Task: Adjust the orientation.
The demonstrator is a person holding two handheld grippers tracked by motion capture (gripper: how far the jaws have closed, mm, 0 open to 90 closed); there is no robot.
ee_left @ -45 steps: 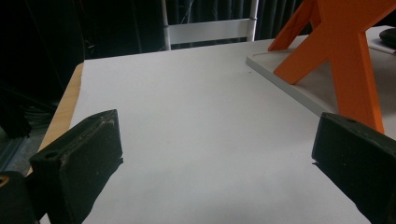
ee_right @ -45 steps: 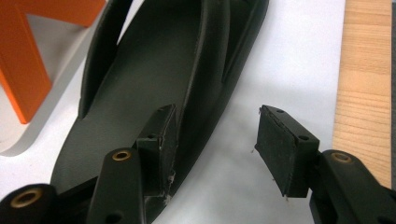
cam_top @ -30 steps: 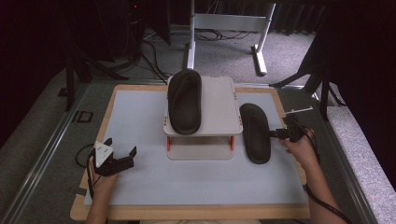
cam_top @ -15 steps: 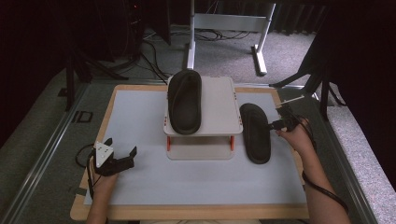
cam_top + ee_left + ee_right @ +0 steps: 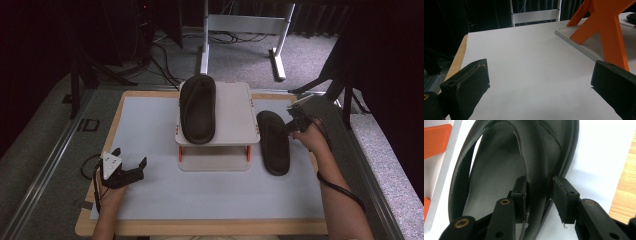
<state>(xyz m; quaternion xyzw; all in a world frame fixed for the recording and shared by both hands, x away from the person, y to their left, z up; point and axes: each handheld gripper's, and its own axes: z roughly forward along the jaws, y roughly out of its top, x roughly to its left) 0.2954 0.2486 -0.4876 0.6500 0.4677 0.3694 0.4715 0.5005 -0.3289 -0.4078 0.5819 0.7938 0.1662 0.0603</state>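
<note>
On the white mat [image 5: 150,130] sits a small white stand [image 5: 235,115] with orange legs [image 5: 607,32], and 1 black slipper [image 5: 198,108] lies on its top, toe toward 12 o'clock. A 2nd black slipper [image 5: 273,142] lies flat on the mat just beside the stand, at 3 o'clock from it, also pointing toward 12 o'clock.

The right gripper [image 5: 292,127] reaches in from 3 o'clock to this 2nd slipper [image 5: 529,157]. In the right gripper view, its 2 jaws straddle the side strap and edge of the slipper: 1 pad is inside against the strap, while the other stands at the outer rim, where I cannot tell whether it touches. The jaws have just been closing, with the slipper's side between them, and the grip looks about made but not yet firm. The slipper rests on the mat.

The left gripper [image 5: 127,170] lies low on the mat at 8 o'clock from the stand, well apart from both slippers. Its jaws are spread wide with nothing between them, and the left gripper view shows bare mat [image 5: 531,67] between the pads.
</note>
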